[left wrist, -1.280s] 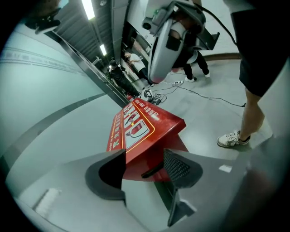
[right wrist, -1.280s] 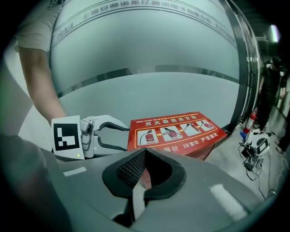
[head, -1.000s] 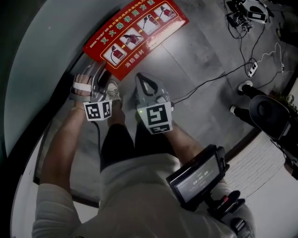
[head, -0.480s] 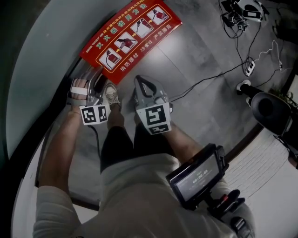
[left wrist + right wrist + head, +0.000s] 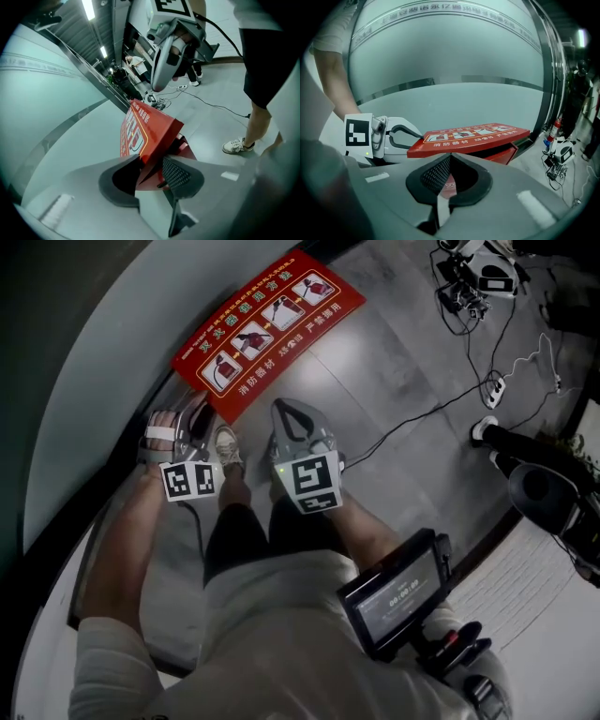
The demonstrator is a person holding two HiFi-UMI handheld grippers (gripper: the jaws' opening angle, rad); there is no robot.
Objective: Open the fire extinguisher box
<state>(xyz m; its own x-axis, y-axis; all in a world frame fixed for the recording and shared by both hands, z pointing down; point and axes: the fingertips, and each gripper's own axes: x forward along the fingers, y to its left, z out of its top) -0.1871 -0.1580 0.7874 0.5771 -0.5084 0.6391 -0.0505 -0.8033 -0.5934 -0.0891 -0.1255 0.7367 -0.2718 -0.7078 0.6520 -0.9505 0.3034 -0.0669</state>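
Note:
The fire extinguisher box lies on the floor by the curved glass wall, and its red lid point(image 5: 267, 320) point(image 5: 473, 136) carries picture instructions. In the right gripper view a dark gap shows between the lid and the red box body point(image 5: 506, 152). My left gripper point(image 5: 187, 413) point(image 5: 150, 171) straddles the lid's near corner point(image 5: 140, 126). Its jaws are closing, one above and one below the edge, and a small gap still shows at one pad. My right gripper point(image 5: 284, 409) point(image 5: 449, 164) hangs beside it, shut and empty, short of the box.
A curved frosted glass wall point(image 5: 84, 343) runs along the left behind the box. Cables and a power strip point(image 5: 497, 385) cross the grey floor at right. A sneakered foot point(image 5: 225, 442) stands between the grippers. A black screen device point(image 5: 398, 601) hangs at the person's waist.
The left gripper's jaws have narrowed around the lid's corner. The right gripper stays shut in about the same place.

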